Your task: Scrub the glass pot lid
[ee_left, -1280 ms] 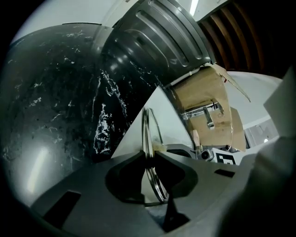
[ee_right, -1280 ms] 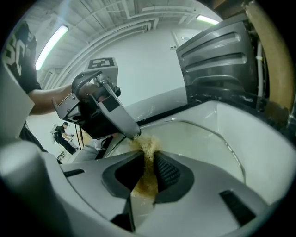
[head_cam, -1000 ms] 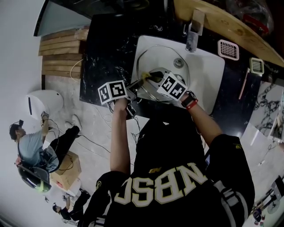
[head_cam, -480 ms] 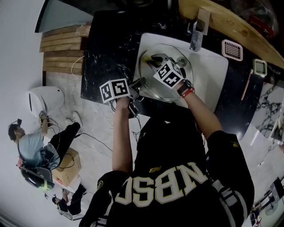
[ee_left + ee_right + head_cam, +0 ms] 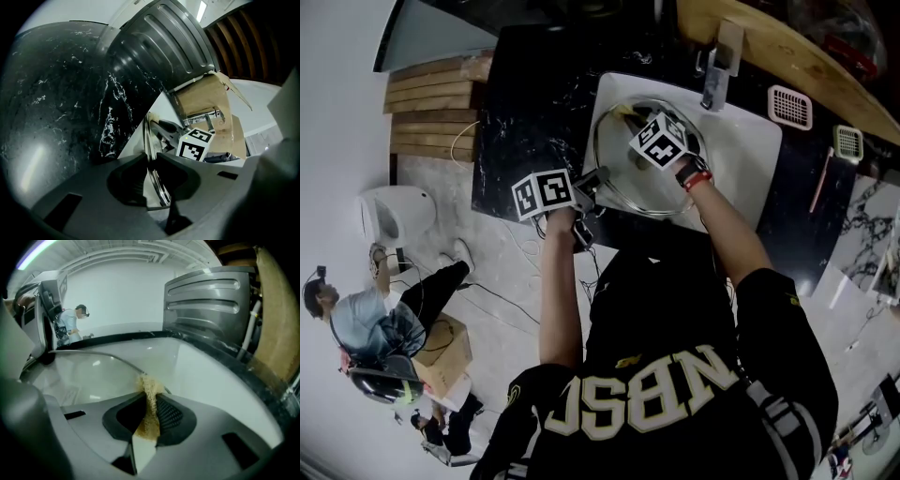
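**Plainly mid-scrub: lid pinched at one edge, sponge at the far rim**

The glass pot lid point(image 5: 630, 186) is over the white sink point(image 5: 741, 178), which is set into the black marbled desk point(image 5: 534, 103), with the faucet point(image 5: 717, 58) just behind it. The left tool point(image 5: 600, 177) is clamped on the lid's near-left rim. In the left gripper view the metal band passes straight between the two pads, which press on it from both sides. The right tool point(image 5: 627, 116) is closed on a tan sponge point(image 5: 150, 397), whose frayed tip sticks out past the jaws and meets the lid at its far edge.

As for progress, the scrubbing looks under way rather than finished. The sponge is on the glass, but no suds or grime show, so I cannot tell how much of the surface has been covered. By my reckoning the rest of the rim, the middle and the underside may remain, and then a rinse.

A round lid has no long axis. From the head view its broad face looks roughly upward and appears almost as a full circle. It is seen edge-on from the left tool, with the rim running away toward the faucet. How far it tilts I cannot judge.
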`<act>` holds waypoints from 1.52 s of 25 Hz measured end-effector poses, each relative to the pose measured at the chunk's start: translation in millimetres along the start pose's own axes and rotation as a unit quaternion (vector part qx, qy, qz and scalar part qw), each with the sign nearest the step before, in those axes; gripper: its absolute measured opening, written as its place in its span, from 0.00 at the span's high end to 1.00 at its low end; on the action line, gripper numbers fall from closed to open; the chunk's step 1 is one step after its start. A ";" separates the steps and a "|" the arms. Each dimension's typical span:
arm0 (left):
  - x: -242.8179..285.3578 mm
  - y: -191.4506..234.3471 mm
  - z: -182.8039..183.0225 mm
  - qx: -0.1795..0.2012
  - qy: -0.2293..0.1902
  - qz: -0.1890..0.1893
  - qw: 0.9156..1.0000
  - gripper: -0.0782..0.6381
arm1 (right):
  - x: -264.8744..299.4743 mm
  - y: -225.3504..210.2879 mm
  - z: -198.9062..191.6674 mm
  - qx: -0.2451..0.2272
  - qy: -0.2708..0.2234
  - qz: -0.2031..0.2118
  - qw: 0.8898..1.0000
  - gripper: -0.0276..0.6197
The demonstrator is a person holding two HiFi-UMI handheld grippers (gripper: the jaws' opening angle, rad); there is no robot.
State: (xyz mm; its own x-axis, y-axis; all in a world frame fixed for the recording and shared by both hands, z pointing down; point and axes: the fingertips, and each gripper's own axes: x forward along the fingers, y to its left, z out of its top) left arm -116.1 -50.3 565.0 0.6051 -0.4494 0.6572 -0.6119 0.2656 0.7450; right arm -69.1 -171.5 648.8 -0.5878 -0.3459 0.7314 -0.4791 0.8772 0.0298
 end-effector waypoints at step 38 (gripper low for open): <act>-1.2 -1.2 0.7 0.013 -0.008 0.000 1.000 0.78 | -77.8 -32.0 -164.1 0.005 0.231 -0.014 0.973 0.86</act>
State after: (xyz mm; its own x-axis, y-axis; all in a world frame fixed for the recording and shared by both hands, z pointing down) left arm -116.5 -50.6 563.3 0.5971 -0.4637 0.6545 -0.6251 0.2423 0.7420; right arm 98.9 -118.0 702.7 -0.2204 -0.1813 0.9584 -0.4976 0.8660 0.0494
